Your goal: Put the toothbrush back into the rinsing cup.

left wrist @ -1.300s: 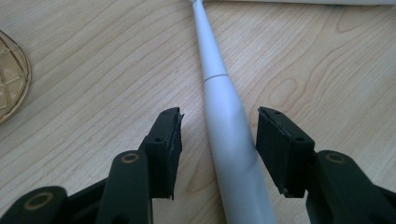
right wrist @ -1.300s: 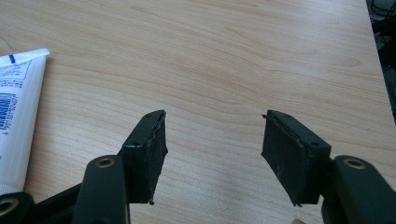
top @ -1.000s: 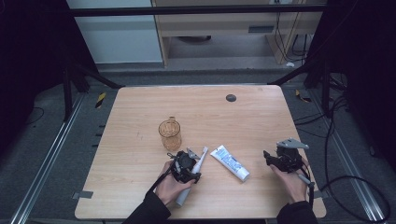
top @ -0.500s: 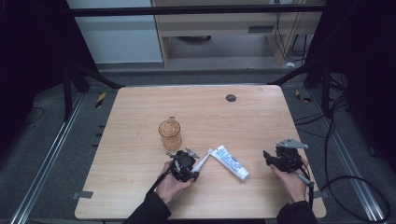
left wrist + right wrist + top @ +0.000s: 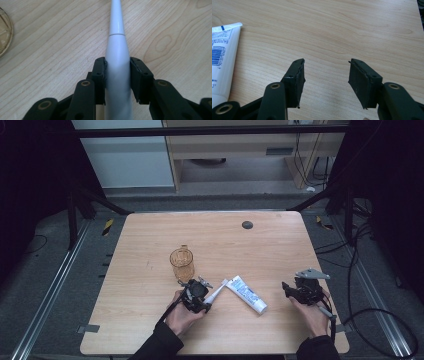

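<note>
Wooden desk (image 5: 150,245): left tool (image 5: 117,72) clamps white toothbrush handle (image 5: 117,50); right tool (image 5: 325,75) gapes empty. Likely cup (image 5: 181,264) next; lift level, keep grip centred.

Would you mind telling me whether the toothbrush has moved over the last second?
Yes. The toothbrush, clamped in the left gripper, has swung its tip rightward, away from the glass mug, toward the toothpaste tube.
</note>
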`<state>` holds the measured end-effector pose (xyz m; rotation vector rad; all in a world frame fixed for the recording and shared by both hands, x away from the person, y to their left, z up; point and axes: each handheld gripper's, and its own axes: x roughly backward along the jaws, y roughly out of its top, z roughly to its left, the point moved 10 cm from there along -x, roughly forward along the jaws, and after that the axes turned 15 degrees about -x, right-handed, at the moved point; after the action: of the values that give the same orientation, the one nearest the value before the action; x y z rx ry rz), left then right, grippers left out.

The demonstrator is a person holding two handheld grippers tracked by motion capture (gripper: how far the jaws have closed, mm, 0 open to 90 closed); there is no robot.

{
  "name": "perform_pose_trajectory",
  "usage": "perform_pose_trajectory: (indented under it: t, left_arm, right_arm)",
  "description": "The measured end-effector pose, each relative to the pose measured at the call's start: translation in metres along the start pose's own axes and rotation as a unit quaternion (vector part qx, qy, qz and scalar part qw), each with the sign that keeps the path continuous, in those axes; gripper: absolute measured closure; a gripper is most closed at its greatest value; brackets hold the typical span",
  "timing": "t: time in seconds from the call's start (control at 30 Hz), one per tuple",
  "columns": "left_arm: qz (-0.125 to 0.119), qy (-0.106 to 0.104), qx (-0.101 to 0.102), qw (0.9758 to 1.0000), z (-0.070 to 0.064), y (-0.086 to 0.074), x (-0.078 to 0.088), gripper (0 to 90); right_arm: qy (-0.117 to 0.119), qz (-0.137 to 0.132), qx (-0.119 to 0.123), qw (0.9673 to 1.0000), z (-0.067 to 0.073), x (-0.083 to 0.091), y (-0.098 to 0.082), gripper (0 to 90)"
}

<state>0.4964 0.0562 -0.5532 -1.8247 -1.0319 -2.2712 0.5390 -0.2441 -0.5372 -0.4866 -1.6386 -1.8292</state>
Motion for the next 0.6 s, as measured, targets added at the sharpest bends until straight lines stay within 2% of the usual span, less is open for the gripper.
perform_pose_trajectory:
  t: [0.03, 0.17, 0.27, 0.33, 0.37, 0.43, 0.47, 0.6]
  left_arm:
    - [0.000, 0.000, 0.000, 1.0000, 0.000, 0.000, 0.000, 66.5]
    - [-0.047, 0.011, 0.005, 0.9988, 0.003, 0.008, 0.024, 66.6]
    - [-0.064, 0.017, 0.007, 0.9978, 0.006, 0.011, 0.035, 66.6]
    - [-0.091, 0.028, 0.013, 0.9953, 0.012, 0.016, 0.051, 66.6]
    - [-0.091, 0.028, 0.013, 0.9953, 0.012, 0.016, 0.051, 66.6]
    - [-0.114, 0.036, 0.022, 0.9925, 0.019, 0.018, 0.065, 66.6]
    - [-0.114, 0.036, 0.022, 0.9925, 0.019, 0.018, 0.065, 66.6]
    - [-0.141, 0.049, 0.030, 0.9883, 0.030, 0.020, 0.085, 66.7]
  right_arm:
    - [0.000, 0.000, 0.000, 1.0000, 0.000, 0.000, 0.000, 46.4]
    - [0.000, 0.000, -0.002, 1.0000, -0.001, 0.001, -0.001, 46.7]
    - [0.001, 0.000, -0.002, 1.0000, -0.001, 0.001, -0.001, 46.9]
    - [0.001, 0.001, -0.002, 1.0000, -0.001, 0.001, -0.001, 47.0]
    - [0.001, 0.001, -0.002, 1.0000, -0.001, 0.001, -0.001, 47.0]
    - [0.001, 0.001, -0.002, 1.0000, -0.001, 0.001, -0.001, 47.2]
    - [0.001, 0.001, -0.002, 1.0000, -0.001, 0.001, -0.001, 47.2]
    - [0.000, 0.001, -0.002, 1.0000, -0.001, 0.001, -0.001, 47.3]
